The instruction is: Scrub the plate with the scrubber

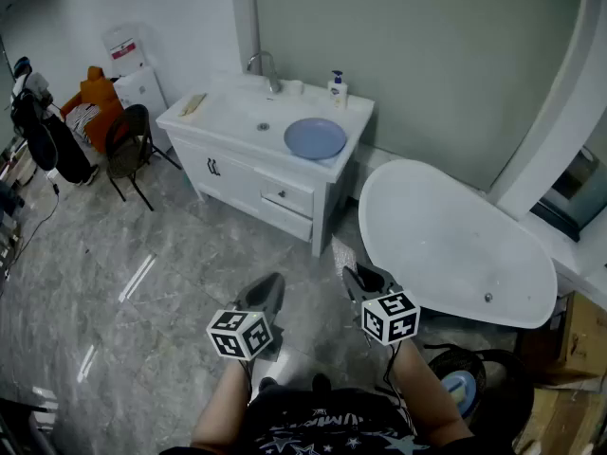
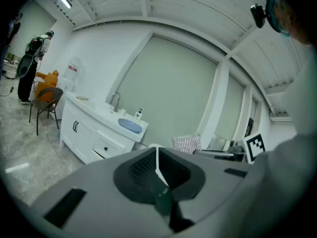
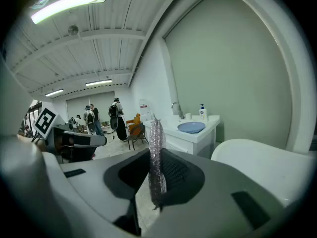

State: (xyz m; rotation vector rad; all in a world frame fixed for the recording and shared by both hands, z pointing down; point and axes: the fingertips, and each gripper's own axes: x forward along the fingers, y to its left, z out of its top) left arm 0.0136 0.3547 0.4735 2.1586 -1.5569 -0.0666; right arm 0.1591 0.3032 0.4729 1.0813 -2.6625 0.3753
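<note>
Count: one blue plate, one scrubber, two grippers.

The plate lies flat on the white vanity, near its right end, at 12 o'clock from your hands and well apart from both. One soap bottle stands at 1 o'clock of the plate, one faucet at 10 o'clock of it. One white tub sits at 2 o'clock from your right gripper.

Your right claw is clamped on the silver mesh scrubber, which stands upright and edge-on between the pads and pokes out past the tips. Your left gripper has its jaws pressed together with nothing between them.

Pose: both forearms reach forward from 6 o'clock in the head view. The grippers sit side by side and near each other over the grey floor, marker cubes on top, noses aimed toward 12 o'clock and tipped slightly down.
</note>
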